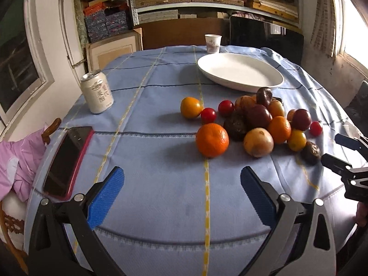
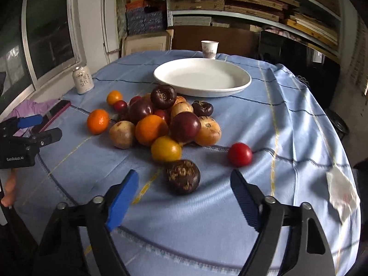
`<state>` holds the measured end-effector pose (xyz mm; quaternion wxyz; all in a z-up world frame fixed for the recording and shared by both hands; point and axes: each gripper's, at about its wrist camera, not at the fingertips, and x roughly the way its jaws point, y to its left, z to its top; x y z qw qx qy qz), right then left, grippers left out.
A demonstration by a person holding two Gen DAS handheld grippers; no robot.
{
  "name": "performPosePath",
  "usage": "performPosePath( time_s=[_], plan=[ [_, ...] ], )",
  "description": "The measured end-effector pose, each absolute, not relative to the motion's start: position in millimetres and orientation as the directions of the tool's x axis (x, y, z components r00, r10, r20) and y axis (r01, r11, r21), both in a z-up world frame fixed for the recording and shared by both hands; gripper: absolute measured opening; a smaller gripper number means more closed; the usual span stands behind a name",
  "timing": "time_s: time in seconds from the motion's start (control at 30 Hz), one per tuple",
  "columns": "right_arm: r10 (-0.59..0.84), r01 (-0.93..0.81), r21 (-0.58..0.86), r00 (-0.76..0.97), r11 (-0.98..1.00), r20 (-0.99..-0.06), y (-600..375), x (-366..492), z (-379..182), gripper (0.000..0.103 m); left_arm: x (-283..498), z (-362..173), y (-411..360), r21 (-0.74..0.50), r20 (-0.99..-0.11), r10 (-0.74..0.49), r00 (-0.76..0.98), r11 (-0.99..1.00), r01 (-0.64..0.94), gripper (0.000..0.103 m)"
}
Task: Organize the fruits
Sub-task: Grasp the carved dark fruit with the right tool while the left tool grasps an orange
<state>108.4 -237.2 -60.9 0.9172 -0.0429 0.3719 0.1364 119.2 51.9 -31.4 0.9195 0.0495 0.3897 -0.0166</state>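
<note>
A heap of mixed fruit (image 1: 257, 119) (image 2: 161, 119) lies on the blue checked tablecloth in front of an empty white plate (image 1: 240, 72) (image 2: 202, 77). Nearest my left gripper (image 1: 181, 184) is an orange mandarin (image 1: 212, 139); the jaws stand open, short of it, with only cloth between them. My right gripper (image 2: 184, 184) is open too. A dark brown wrinkled fruit (image 2: 183, 176) (image 1: 311, 152) lies just beyond its blue pads (image 2: 124, 201), between their tips and untouched. A red tomato (image 2: 240, 154) (image 1: 316, 128) sits alone to the right.
A white drink can (image 1: 97, 92) (image 2: 83, 80) and a phone in a red case (image 1: 67, 161) (image 2: 54, 115) lie at the left. A paper cup (image 1: 212, 43) (image 2: 209, 49) stands behind the plate. A white paper scrap (image 2: 342, 195) lies by the right table edge. Pink cloth (image 1: 16, 168) hangs at left.
</note>
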Motion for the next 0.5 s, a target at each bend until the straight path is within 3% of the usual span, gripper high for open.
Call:
performPosePath(
  time_s=[0.3, 0.37, 0.5],
  plan=[
    [0.254, -0.327, 0.060, 0.591, 0.943, -0.765, -236, 132, -84, 0.059, 154, -49, 52, 0.040, -0.763, -0.054, 0.644, 0.991, 0.130, 0.097],
    [0.264, -0.324, 0.080, 0.577, 0.943, -0.773, -239, 135, -89, 0.057, 163, -54, 49, 0.042, -0.773, -0.063, 0.631, 0.988, 0.151, 0.081],
    [0.297, -0.321, 0.129, 0.556, 0.938, -0.776, -245, 137, -92, 0.051, 180, -64, 45, 0.037, -0.796, -0.083, 0.599, 0.982, 0.185, 0.073]
  ],
)
